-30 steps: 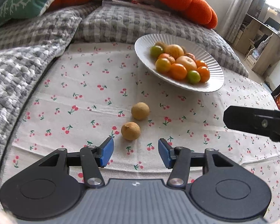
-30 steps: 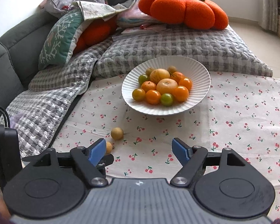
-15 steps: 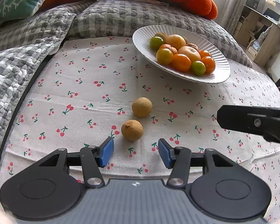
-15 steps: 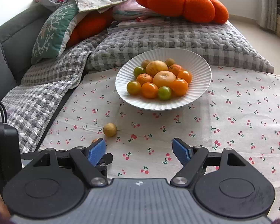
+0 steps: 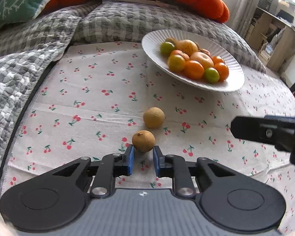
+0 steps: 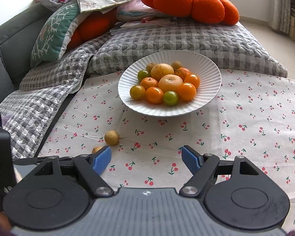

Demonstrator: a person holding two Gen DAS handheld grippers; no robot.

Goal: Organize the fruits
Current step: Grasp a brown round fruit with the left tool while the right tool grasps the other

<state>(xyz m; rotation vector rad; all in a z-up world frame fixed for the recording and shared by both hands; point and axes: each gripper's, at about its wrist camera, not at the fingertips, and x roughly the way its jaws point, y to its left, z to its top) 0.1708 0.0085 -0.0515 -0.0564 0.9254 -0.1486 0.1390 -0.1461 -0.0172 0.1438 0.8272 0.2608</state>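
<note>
The nearer longan [image 5: 143, 141], a small round fruit with a dull tan, faintly rough skin and a dark stem nub, sits low in the centre of the left wrist view. The left gripper [image 5: 143, 153] has just closed in, and its ribbed blue pads [image 5: 130, 160] now pinch the fruit's near side. A second longan [image 5: 153, 117] lies just beyond it on the cloth, apart from it.

Further up and to the right stands a white plate [image 5: 232, 79] with a fluted rim, heaped with glossy orange, yellow and green fruits [image 5: 193, 69]. The right gripper [image 6: 145, 158] stays spread wide over bare cloth at the bottom of its own view, holding nothing.

Everything rests on a thin, creased white tablecloth [image 5: 92, 98] printed with small red cherries. Behind it lies a quilted grey checked blanket [image 6: 167, 41]; a plush orange pumpkin cushion [image 6: 188, 2] sits at the top of the frame and a green patterned pillow [image 6: 53, 35] at upper left.
</note>
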